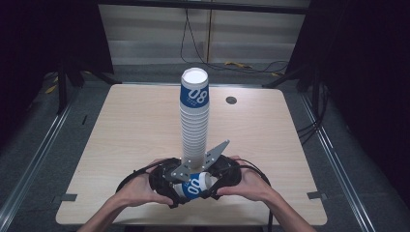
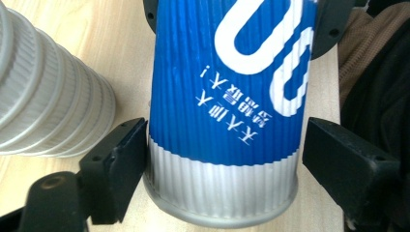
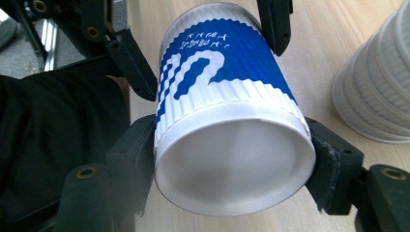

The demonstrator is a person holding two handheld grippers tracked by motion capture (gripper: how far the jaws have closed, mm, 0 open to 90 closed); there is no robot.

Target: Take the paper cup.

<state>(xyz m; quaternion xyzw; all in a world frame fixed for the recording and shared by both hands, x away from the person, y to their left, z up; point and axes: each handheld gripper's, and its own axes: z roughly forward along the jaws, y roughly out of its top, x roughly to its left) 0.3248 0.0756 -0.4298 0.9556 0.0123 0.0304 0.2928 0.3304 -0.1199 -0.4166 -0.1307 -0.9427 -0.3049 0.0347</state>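
high view: stack (image 1: 194,116) top – right gripper view: cup (image 3: 227,121) base

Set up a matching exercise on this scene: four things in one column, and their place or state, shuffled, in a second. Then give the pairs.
Things:
1. cup stack
2. single cup
3. right gripper
4. left gripper

Places or states:
A. jaws shut on the wide rim end of a cup
B. lying on its side between both hands
C. standing upright mid-table
D. one jaw beside the cup's narrow end, the other apart from it

Pairs: 1-C, 2-B, 3-A, 4-D
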